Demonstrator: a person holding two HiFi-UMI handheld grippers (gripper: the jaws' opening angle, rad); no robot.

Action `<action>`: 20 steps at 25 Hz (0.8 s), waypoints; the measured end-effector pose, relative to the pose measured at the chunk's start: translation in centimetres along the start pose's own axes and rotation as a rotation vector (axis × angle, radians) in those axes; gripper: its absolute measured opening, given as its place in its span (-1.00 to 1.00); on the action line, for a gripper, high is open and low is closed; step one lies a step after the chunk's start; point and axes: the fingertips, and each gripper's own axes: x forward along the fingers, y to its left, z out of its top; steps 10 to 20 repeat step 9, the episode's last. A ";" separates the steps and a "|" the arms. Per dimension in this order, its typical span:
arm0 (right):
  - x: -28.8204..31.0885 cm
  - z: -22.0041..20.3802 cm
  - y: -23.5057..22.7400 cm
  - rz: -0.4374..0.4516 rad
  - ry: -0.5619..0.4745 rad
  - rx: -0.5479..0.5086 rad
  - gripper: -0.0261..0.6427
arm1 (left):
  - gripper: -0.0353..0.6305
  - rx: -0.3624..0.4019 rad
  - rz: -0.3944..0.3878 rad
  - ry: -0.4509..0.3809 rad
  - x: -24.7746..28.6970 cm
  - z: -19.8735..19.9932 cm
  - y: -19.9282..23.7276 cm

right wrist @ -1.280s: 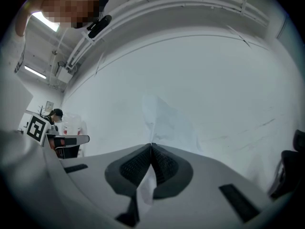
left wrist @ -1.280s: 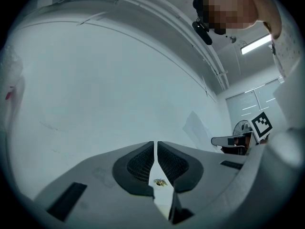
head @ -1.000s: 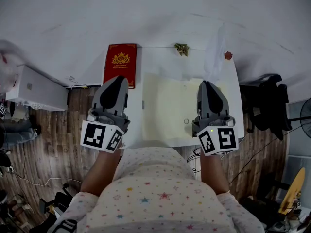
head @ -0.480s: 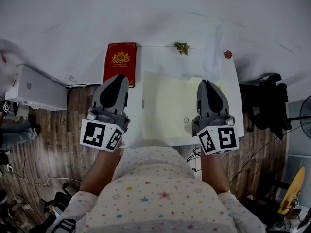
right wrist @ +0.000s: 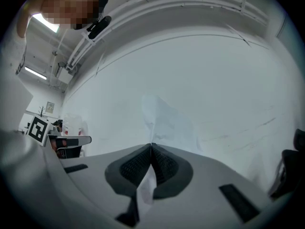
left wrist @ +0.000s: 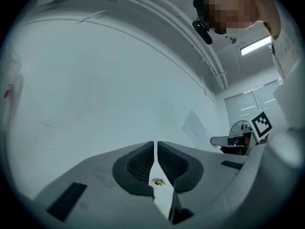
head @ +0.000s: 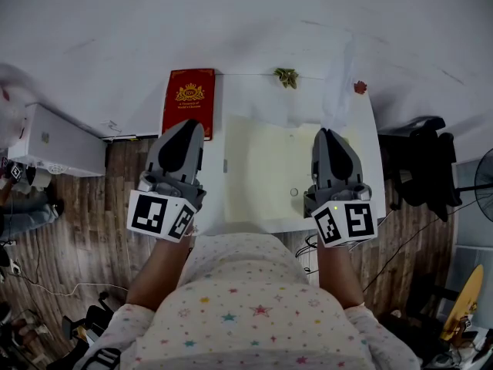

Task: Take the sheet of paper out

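Note:
A pale yellow folder (head: pixel 269 168) lies flat on the white table (head: pixel 246 99), with a small round snap (head: pixel 294 193) near its front edge. A white sheet of paper (head: pixel 343 68) stands creased against the wall at the table's back right, and it also shows ahead as the same sheet of paper (right wrist: pixel 164 116) in the right gripper view. My left gripper (head: pixel 187 127) hovers over the table's left edge, jaws together and nothing in them (left wrist: pixel 156 144). My right gripper (head: pixel 326 134) hangs over the folder's right side, jaws together and holding nothing (right wrist: pixel 151 146).
A red book (head: pixel 189 101) lies at the table's back left. A small green sprig (head: pixel 286 76) and a red speck (head: pixel 360 88) sit near the wall. A white box (head: pixel 54 139) stands on the floor to the left, and a black chair (head: pixel 424 168) to the right.

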 end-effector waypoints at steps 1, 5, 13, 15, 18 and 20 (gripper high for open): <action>0.0 0.1 0.0 0.000 -0.001 -0.001 -0.92 | -0.80 0.000 0.000 -0.001 0.0 0.0 0.0; -0.2 0.2 0.1 0.001 -0.007 0.001 -0.92 | -0.80 -0.003 0.000 -0.002 -0.1 0.1 -0.1; -0.4 0.4 0.0 0.001 -0.012 0.005 -0.92 | -0.80 -0.004 -0.001 0.000 0.0 0.1 -0.3; -0.4 0.4 0.0 0.001 -0.012 0.005 -0.92 | -0.80 -0.004 -0.001 0.000 0.0 0.1 -0.3; -0.4 0.4 0.0 0.001 -0.012 0.005 -0.92 | -0.80 -0.004 -0.001 0.000 0.0 0.1 -0.3; -0.4 0.4 0.0 0.001 -0.012 0.005 -0.92 | -0.80 -0.004 -0.001 0.000 0.0 0.1 -0.3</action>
